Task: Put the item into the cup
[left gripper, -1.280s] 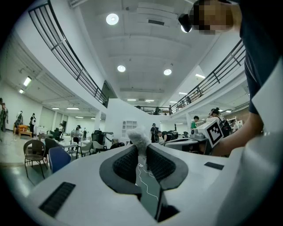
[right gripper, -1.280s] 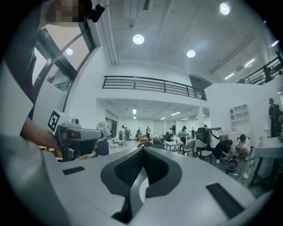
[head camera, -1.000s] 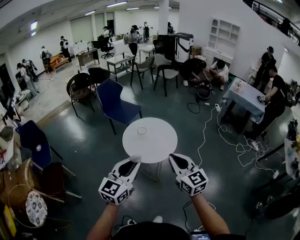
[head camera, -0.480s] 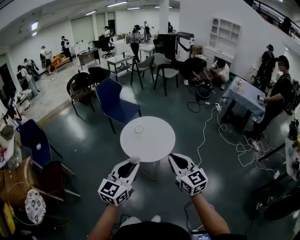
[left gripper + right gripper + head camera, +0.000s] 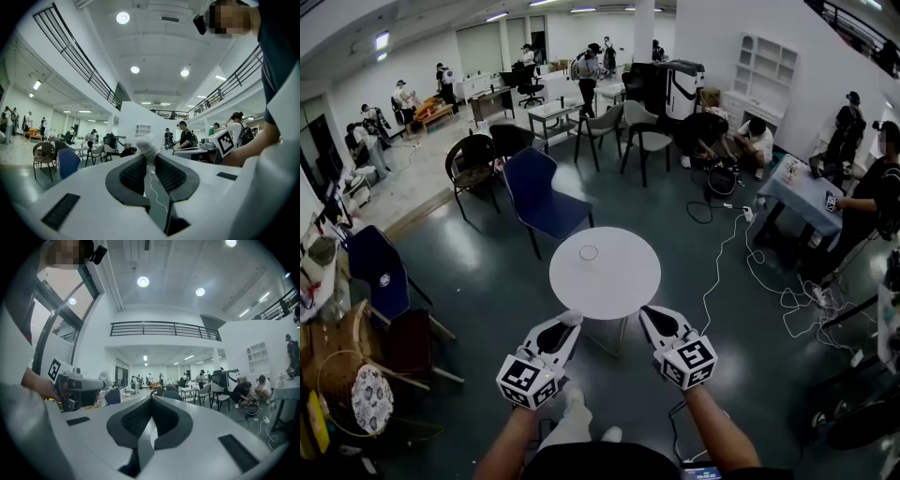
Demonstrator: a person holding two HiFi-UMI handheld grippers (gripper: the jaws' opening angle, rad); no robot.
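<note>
A round white table (image 5: 619,286) stands just ahead of me in the head view. A small clear cup (image 5: 589,252) sits upright on its far left part. My left gripper (image 5: 569,320) is held level at the table's near edge, shut on a crumpled white item (image 5: 146,143) that sticks out past the jaw tips; that item (image 5: 571,318) shows as a white lump in the head view. My right gripper (image 5: 648,312) hovers beside it at the near right edge, shut with nothing in it (image 5: 151,401). The left gripper (image 5: 79,385) also shows at the left of the right gripper view.
A blue chair (image 5: 539,202) stands behind the table, and another blue chair (image 5: 380,281) is at the left. White cables (image 5: 769,281) trail over the dark floor on the right. Several people, desks and chairs fill the back of the hall.
The view has shifted: the table and cup sit slightly further right and higher in frame. A light trouser leg and shoe now show below the grippers. Both grippers keep their pose.
</note>
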